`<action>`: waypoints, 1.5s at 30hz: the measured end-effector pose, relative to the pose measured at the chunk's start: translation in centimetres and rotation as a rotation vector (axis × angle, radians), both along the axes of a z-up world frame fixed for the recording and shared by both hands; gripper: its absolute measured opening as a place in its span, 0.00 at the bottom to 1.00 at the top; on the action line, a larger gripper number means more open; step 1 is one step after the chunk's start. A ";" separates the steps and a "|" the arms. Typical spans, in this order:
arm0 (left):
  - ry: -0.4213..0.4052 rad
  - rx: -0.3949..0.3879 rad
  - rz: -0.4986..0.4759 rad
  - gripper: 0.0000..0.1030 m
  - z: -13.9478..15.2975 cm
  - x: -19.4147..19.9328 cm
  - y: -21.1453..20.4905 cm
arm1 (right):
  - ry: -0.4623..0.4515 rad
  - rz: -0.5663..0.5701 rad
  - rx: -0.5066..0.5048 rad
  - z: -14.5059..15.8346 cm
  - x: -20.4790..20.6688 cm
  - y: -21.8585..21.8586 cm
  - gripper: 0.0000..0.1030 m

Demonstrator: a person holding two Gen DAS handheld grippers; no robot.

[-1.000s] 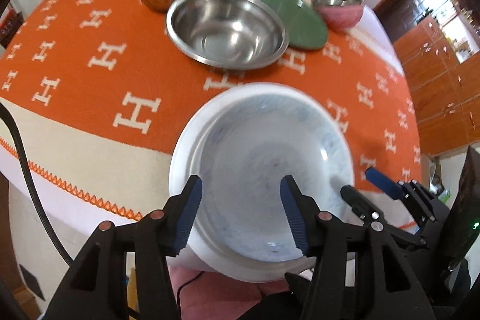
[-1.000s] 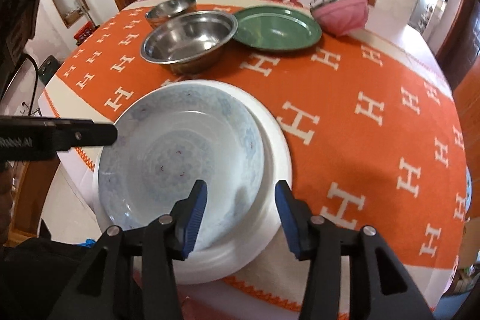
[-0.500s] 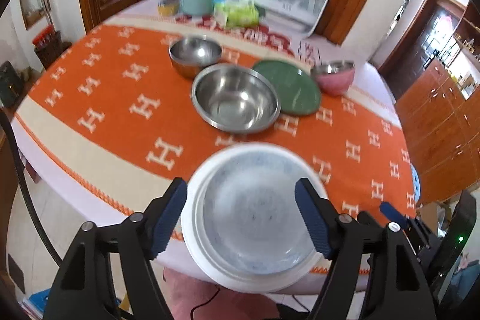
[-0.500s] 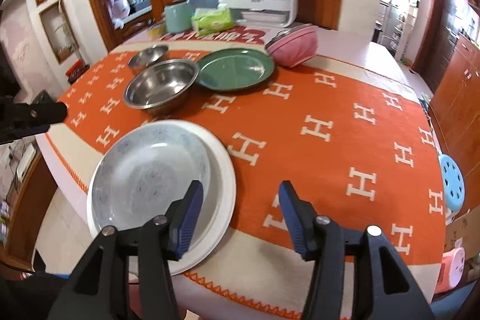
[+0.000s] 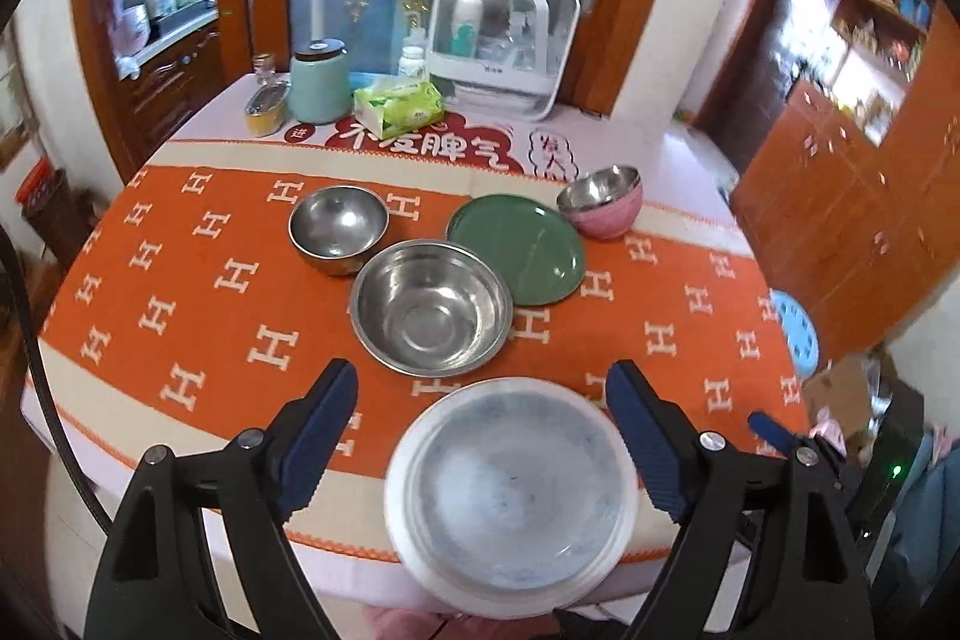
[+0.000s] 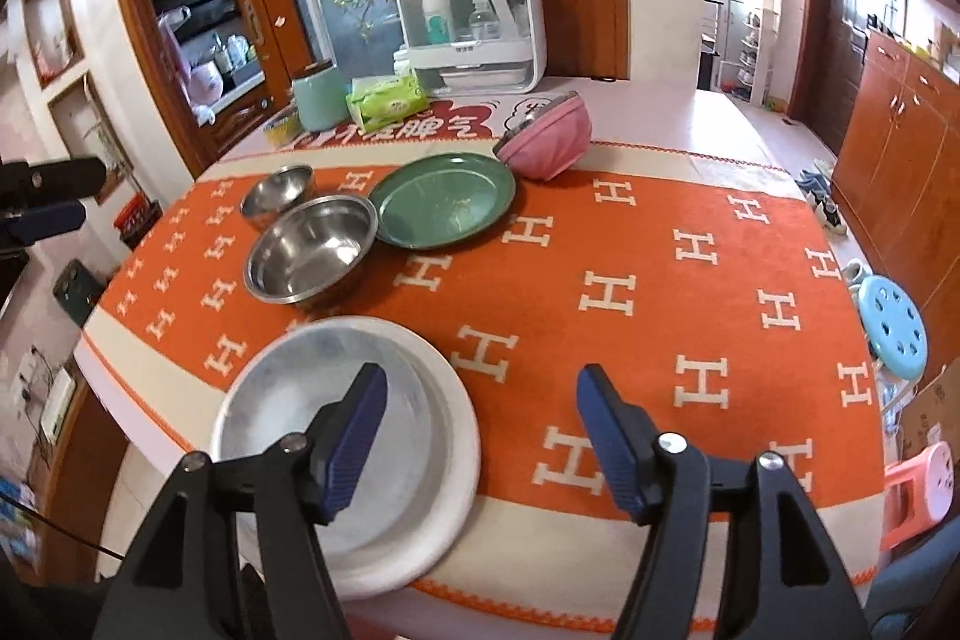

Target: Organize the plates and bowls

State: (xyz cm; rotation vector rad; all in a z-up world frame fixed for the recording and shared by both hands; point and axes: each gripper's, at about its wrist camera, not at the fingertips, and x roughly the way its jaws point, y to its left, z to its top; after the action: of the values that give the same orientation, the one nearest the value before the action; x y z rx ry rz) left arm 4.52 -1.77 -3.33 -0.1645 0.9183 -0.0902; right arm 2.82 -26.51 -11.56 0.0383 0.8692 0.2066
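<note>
biggest risk tbh: the blue-patterned plate is stacked in the white plate right at the near edge of the table, so the stack could get nudged off by a low pass. left gripper and right gripper are both held wide open with nothing in them. going left to right, the small steel bowl, big steel bowl, green plate and pink bowl are crowded together at the far middle, so bumps are likely there, while plenty of bare cloth is left on the right.
</note>
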 end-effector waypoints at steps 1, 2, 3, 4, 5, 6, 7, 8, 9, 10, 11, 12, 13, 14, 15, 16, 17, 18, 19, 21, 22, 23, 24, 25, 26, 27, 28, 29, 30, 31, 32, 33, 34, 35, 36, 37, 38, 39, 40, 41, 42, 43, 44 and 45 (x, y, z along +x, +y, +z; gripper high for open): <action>0.009 0.002 -0.011 0.81 0.2 0.3 0.3 | 0.001 -0.008 -0.003 0.2 0.1 0.4 0.67; 0.013 0.007 -0.025 0.81 0.5 0.9 0.6 | 0.004 -0.017 -0.009 0.3 0.3 0.8 0.67; 0.013 0.016 -0.035 0.81 0.7 1.2 0.9 | 0.006 -0.022 -0.013 0.4 0.4 1.1 0.67; 0.011 0.029 -0.044 0.81 1.0 1.6 1.2 | 0.009 -0.029 -0.018 0.6 0.5 1.6 0.67; 0.008 0.042 -0.050 0.81 1.2 1.9 1.5 | 0.014 -0.036 -0.021 0.7 0.8 2.0 0.67; 0.006 0.059 -0.062 0.81 1.6 2.5 2.0 | 0.020 -0.040 -0.016 0.8 1.0 2.4 0.67; 0.006 0.065 -0.072 0.81 1.9 3.0 2.4 | 0.022 -0.042 -0.009 1.0 1.1 2.7 0.67; 0.009 0.070 -0.083 0.81 2.0 3.4 2.8 | 0.025 -0.047 0.002 1.2 1.4 3.1 0.67; 0.014 0.073 -0.096 0.81 2.3 4.1 3.3 | 0.027 -0.053 0.009 1.3 1.6 3.5 0.67; 0.015 0.073 -0.105 0.81 2.4 4.5 3.6 | 0.030 -0.058 0.014 1.4 1.9 3.7 0.67; 0.015 0.074 -0.112 0.81 2.6 5.0 4.0 | 0.032 -0.062 0.020 1.5 2.2 4.2 0.67; 0.010 0.079 -0.120 0.82 2.9 5.5 4.5 | 0.034 -0.065 0.024 1.7 2.5 4.6 0.67; 0.004 0.080 -0.134 0.82 3.1 6.1 4.9 | 0.035 -0.070 0.025 1.8 2.7 5.0 0.67; 0.001 0.080 -0.144 0.82 3.3 6.6 5.3 | 0.036 -0.077 0.027 1.9 3.0 5.4 0.67; 0.000 0.082 -0.160 0.82 3.6 7.2 5.7 | 0.036 -0.084 0.029 2.1 3.3 5.8 0.67; 0.000 0.079 -0.173 0.82 3.7 7.7 6.0 | 0.034 -0.088 0.029 2.2 3.6 6.2 0.67; 0.002 0.079 -0.187 0.82 3.9 8.4 6.4 | 0.032 -0.095 0.028 2.3 3.9 6.5 0.67; 0.005 0.083 -0.202 0.82 4.0 9.1 6.7 | 0.029 -0.105 0.028 2.5 4.3 7.0 0.67; 0.005 0.089 -0.213 0.82 4.1 9.7 6.9 | 0.028 -0.111 0.029 2.5 4.6 7.2 0.68; 0.007 0.107 -0.240 0.82 4.2 10.9 7.2 | 0.024 -0.134 0.036 2.7 5.3 7.8 0.71; 0.011 0.113 -0.258 0.82 4.2 11.7 7.3 | 0.022 -0.143 0.041 2.7 5.6 8.1 0.73; 0.018 0.115 -0.274 0.82 4.2 12.4 7.4 | 0.020 -0.153 0.047 2.7 5.9 8.2 0.76; 0.025 0.116 -0.284 0.82 4.2 13.1 7.6 | 0.019 -0.164 0.052 2.8 6.3 8.5 0.77; 0.029 0.121 -0.291 0.82 4.2 13.7 7.6 | 0.020 -0.179 0.055 2.7 6.7 8.8 0.78; 0.035 0.129 -0.298 0.82 4.1 14.2 7.7 | 0.022 -0.191 0.055 2.7 7.0 8.9 0.78; 0.041 0.140 -0.312 0.82 3.9 15.1 7.8 | 0.025 -0.205 0.056 2.6 7.4 9.2 0.78; 0.044 0.146 -0.323 0.82 3.8 15.6 7.8 | 0.030 -0.217 0.061 2.5 7.8 9.3 0.78; 0.050 0.155 -0.338 0.82 3.6 16.4 7.7 | 0.036 -0.231 0.070 2.4 8.1 9.4 0.78; 0.055 0.162 -0.349 0.82 3.5 17.0 7.7 | 0.039 -0.245 0.076 2.4 8.5 9.5 0.78; 0.057 0.166 -0.359 0.82 3.3 17.4 7.6 | 0.041 -0.259 0.078 2.4 8.8 9.6 0.78; 0.061 0.173 -0.379 0.82 3.1 18.2 7.5 | 0.041 -0.273 0.075 2.3 9.1 9.6 0.79; 0.061 0.177 -0.395 0.82 3.0 18.8 7.4 | 0.042 -0.286 0.068 2.3 9.4 9.7 0.80; 0.061 0.180 -0.407 0.82 2.9 19.2 7.3 | 0.041 -0.303 0.061 2.3 9.8 9.7 0.81; 0.061 0.183 -0.419 0.82 2.8 19.8 7.1 | 0.040 -0.315 0.060 2.2 10.1 9.7 0.82; 0.060 0.190 -0.431 0.82 2.7 20.4 7.0 | 0.041 -0.328 0.063 2.2 10.5 9.6 0.82; 0.061 0.193 -0.440 0.82 2.6 21.0 6.7 | 0.043 -0.338 0.067 2.1 10.8 9.5 0.82; 0.062 0.194 -0.449 0.82 2.4 21.5 6.5 | 0.047 -0.351 0.073 2.0 11.2 9.3 0.82; 0.066 0.194 -0.458 0.82 2.2 22.1 6.3 | 0.049 -0.364 0.078 1.8 11.5 9.2 0.82; 0.071 0.194 -0.467 0.82 1.9 22.8 6.0 | 0.050 -0.373 0.082 1.8 11.8 9.1 0.82; 0.075 0.196 -0.475 0.82 1.6 23.4 5.8 | 0.049 -0.382 0.086 1.7 12.0 8.9 0.82; 0.077 0.202 -0.483 0.82 1.2 23.9 5.5 | 0.050 -0.395 0.092 1.5 12.4 8.7 0.82; 0.080 0.211 -0.493 0.82 0.8 24.3 5.2 | 0.052 -0.402 0.097 1.4 12.7 8.7 0.82; 0.083 0.215 -0.500 0.82 0.4 24.6 5.0 | 0.054 -0.409 0.107 1.2 13.0 8.5 0.82; 0.095 0.216 -0.513 0.82 -0.2 25.2 4.7 | 0.056 -0.415 0.119 1.0 13.3 8.4 0.82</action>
State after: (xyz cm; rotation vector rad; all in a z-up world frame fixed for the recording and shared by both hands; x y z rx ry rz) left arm 29.70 2.91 -3.50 0.2734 1.0413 -0.4594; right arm 16.07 -18.13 -10.58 0.3338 0.8843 -0.1327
